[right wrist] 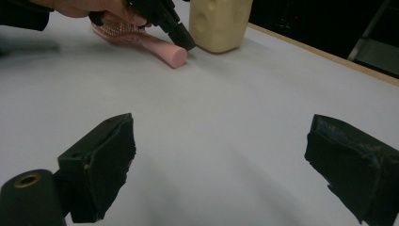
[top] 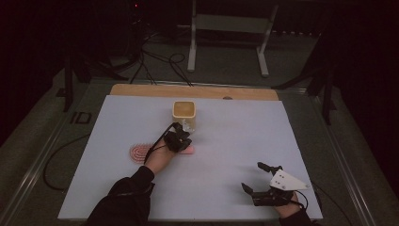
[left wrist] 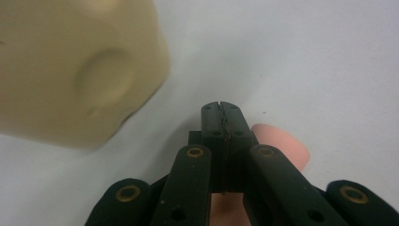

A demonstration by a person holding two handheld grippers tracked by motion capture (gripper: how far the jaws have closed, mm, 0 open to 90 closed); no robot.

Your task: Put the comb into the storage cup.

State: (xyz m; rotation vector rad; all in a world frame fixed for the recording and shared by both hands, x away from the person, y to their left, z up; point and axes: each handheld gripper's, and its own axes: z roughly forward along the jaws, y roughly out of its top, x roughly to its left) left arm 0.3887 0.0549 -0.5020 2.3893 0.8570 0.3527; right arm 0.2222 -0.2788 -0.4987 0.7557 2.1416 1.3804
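Note:
A pink hairbrush (top: 139, 152) lies flat on the white table (top: 235, 136), its handle pointing right. My left gripper (top: 184, 140) is shut just over the handle's end, with nothing between the jaws. In the left gripper view the closed tips (left wrist: 221, 107) sit above the pink handle (left wrist: 282, 143), beside a cream square container (left wrist: 70, 70). That container (top: 184, 113) stands upright just behind the brush. My right gripper (top: 251, 175) rests open near the front right edge, empty. The right gripper view shows its spread jaws (right wrist: 221, 146) facing the brush (right wrist: 160, 49), the container (right wrist: 219, 23) and the left gripper (right wrist: 186, 41).
The table's far edge is a wooden strip (top: 193, 90). Beyond it a white metal stand (top: 230, 28) and loose cables (top: 160, 61) sit on the dark floor. A cable (top: 56, 160) trails off the table's left side.

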